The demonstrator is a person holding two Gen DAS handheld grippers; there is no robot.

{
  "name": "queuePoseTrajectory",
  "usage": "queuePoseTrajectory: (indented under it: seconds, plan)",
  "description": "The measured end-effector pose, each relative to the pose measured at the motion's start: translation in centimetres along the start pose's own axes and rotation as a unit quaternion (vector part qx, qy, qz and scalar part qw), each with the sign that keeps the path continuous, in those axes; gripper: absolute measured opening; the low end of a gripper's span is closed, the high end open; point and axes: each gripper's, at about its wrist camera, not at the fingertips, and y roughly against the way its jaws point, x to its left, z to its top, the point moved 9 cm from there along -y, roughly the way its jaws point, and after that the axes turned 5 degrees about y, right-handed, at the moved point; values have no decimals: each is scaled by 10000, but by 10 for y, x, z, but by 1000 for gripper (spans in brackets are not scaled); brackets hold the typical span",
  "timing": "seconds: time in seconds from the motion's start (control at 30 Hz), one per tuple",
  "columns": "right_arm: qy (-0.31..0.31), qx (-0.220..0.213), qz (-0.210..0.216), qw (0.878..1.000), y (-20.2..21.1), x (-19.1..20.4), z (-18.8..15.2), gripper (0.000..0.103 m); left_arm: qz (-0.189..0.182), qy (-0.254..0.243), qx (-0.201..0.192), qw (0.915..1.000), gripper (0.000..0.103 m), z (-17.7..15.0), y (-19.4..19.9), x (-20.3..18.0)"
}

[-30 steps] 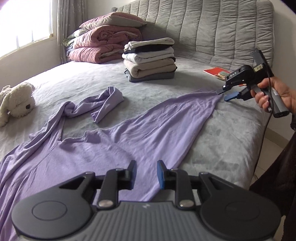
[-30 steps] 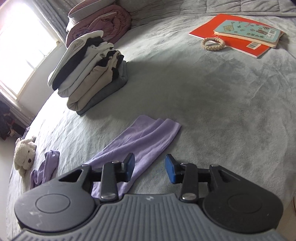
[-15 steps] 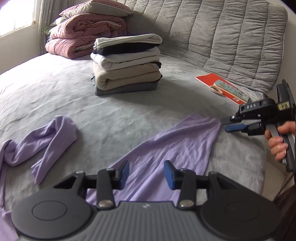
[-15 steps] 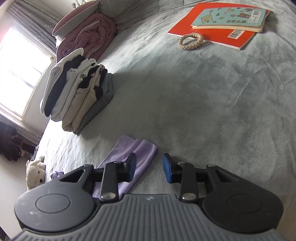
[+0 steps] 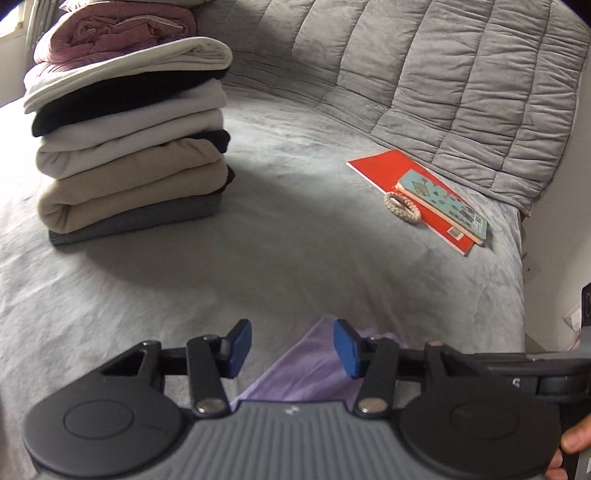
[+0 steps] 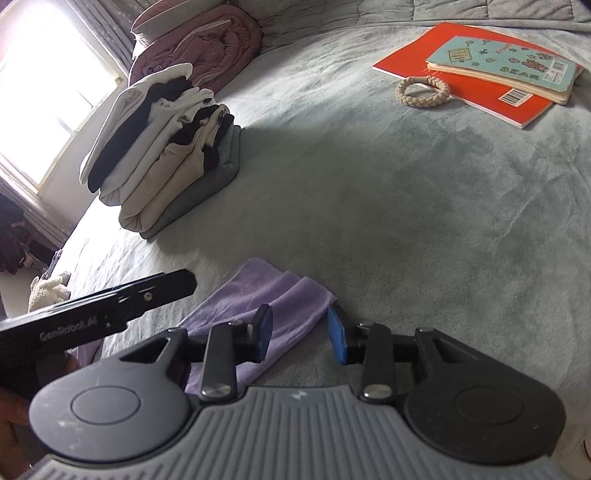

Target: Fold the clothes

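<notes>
A: Start close. What is the left gripper (image 5: 292,349) doing?

B: It is released. Its jaws have just been opening and stand apart over the bed (image 5: 295,266). The tip of the purple shirt (image 5: 306,373) lies flat below the gap, and neither blue pad presses on it

A: And the right gripper (image 6: 300,334)?

B: Also released, with its jaws just opened a little further. In its own view the folded purple end runs from 7 o'clock up under the left finger, and the end's corner reaches the gap. Nothing is clamped

A: Are the two tools close together?

B: Yes. The left one's black body juts into the right wrist view from 9 o'clock, just beside the shirt. In the left wrist view a hand (image 5: 576,452) shows at 4 o'clock

A: What is further out on the bed?

B: In the left wrist view a stack (image 5: 129,147) of folded clothes stands at 10 o'clock, well apart from the shirt, in white, black, pale, beige and grey layers. At 2 o'clock a red book (image 5: 380,166) lies flat with a light blue one (image 5: 439,195) on top and a braided ring (image 5: 400,208) touching them

A: And beyond that?

B: Pink quilts (image 5: 122,26) sit behind the stack at 11 o'clock, and a grey quilted headboard (image 5: 443,74) runs from 12 to 2. The right wrist view adds a plush toy (image 6: 50,291) at 9 o'clock and a bright window (image 6: 44,74) at 10
</notes>
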Motion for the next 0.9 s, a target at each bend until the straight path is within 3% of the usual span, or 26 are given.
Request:
queuePoseTrajectory:
  seconds: [0.03, 0.1, 0.17, 0.23, 0.27, 0.3, 0.47, 0.6, 0.67, 0.83, 0.87, 0.9]
  plan:
    - [117, 6, -32, 9999, -1, 2, 0, 38, -44, -6, 78, 10000, 48, 0, -5, -3]
    - [401, -16, -148, 9991, -3, 8, -2, 38, -209, 5, 316, 9993, 32, -1, -16, -9]
    - [698, -53, -286, 9971, -6, 14, -4, 35, -325, 4, 442, 9985, 28, -3, -23, -15]
    - [991, -109, -444, 9940, -8, 18, -5, 23, -314, -36, 495, 9983, 20, -6, -30, -20]
    - [1137, -137, -522, 9920, -10, 20, -6, 19, -286, -96, 476, 9984, 4, -8, -32, -23]
    - [1253, -148, -570, 9904, -10, 20, -6, 6, -253, -168, 435, 9986, 0, -9, -34, -26]
    - [882, -290, -448, 9947, 7, 7, 4, 2, -120, -904, -461, 9948, 0, -1, -19, -54]
    - [814, -479, -429, 9946, 27, 5, 9, 2, -99, -904, -797, 9927, 0, 13, -14, -63]
    - [830, -396, -453, 9947, 28, 3, 7, 2, -82, -836, -807, 9932, 0, 15, -18, -63]
    - [636, 38, -437, 9970, 14, -8, -3, 2, -167, -204, -135, 9996, 2, 8, -35, -42]
    - [627, 57, -419, 9971, 13, -8, -3, 2, -221, -126, -81, 9996, 5, 7, -34, -38]
    - [640, 55, -407, 9971, 14, -8, -3, 2, -274, -49, -26, 9996, 15, 7, -32, -34]
